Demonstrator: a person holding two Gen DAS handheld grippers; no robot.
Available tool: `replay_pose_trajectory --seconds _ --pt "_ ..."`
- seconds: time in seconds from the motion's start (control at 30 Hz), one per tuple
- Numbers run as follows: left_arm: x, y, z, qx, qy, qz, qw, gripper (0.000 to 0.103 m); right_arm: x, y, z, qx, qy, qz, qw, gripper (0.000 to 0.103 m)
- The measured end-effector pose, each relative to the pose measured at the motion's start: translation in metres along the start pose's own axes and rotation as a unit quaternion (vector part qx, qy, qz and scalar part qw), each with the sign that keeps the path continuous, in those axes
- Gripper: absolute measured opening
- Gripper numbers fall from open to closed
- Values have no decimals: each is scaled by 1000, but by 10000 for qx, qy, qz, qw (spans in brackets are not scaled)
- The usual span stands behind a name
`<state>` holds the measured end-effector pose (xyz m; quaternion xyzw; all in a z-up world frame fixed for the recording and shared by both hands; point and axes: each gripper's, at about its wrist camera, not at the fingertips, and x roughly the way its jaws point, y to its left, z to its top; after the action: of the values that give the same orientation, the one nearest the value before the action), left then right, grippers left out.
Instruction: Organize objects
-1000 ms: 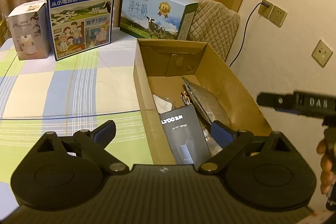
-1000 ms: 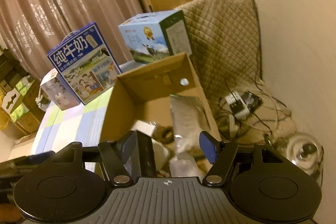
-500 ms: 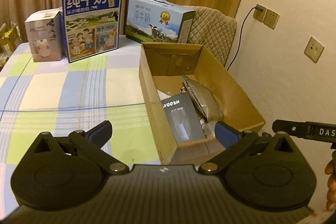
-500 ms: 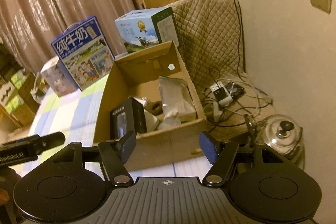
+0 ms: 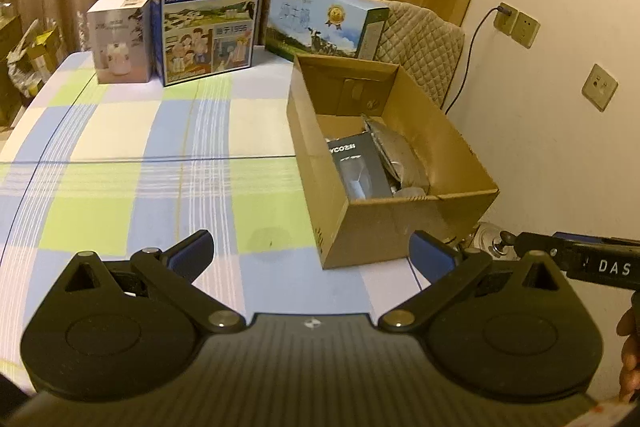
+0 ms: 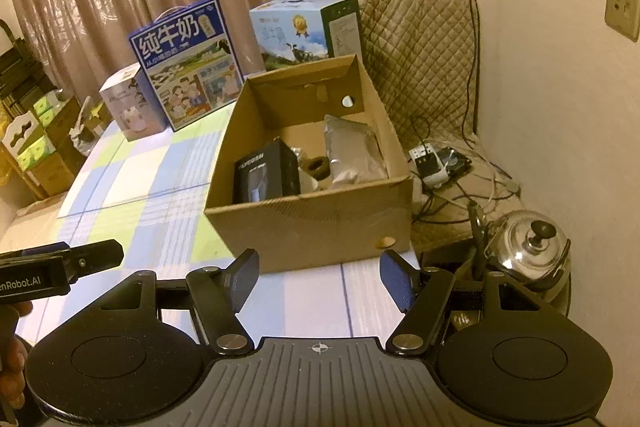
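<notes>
An open cardboard box (image 5: pixel 404 227) (image 6: pixel 316 219) stands on the right end of the checked tablecloth (image 5: pixel 132 187) (image 6: pixel 132 183). Inside it lie a black product box (image 5: pixel 358 167) (image 6: pixel 266 175), a silver foil pouch (image 5: pixel 394 151) (image 6: pixel 352 155) and a dark ring-shaped item (image 6: pixel 318 165). My left gripper (image 5: pixel 310 253) hangs open over the cloth, short of the box's near wall, with nothing between its fingers. My right gripper (image 6: pixel 318 271) is open too, empty, just before the same wall. Each wrist view shows the other gripper at its edge.
At the table's far end stand a blue milk carton (image 5: pixel 208 19) (image 6: pixel 186 61), a light-blue milk carton (image 5: pixel 324 21) (image 6: pixel 304 27) and a small white box (image 5: pixel 120 39) (image 6: pixel 130 103). Right of the table are a quilted chair (image 6: pixel 420 39), cables, a power strip (image 6: pixel 430 163) and a steel kettle (image 6: pixel 532 247).
Both grippers have drawn back from above the cardboard box toward the near table edge; the whole box now lies ahead of them. Both stay open and empty.
</notes>
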<state>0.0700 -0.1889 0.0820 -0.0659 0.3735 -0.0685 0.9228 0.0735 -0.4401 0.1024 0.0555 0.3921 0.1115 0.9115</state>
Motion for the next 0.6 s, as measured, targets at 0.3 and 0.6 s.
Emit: replay_pose_trajectory --seconds 0.3,0.6 --pt "-10 4 -12 -141 46 67 9999 102 -9 14 -8 -175 -12 81 9998 64" --pt "-16 5 -19 37 41 125 9999 102 -10 21 -18 -339 76 87 9994 64"
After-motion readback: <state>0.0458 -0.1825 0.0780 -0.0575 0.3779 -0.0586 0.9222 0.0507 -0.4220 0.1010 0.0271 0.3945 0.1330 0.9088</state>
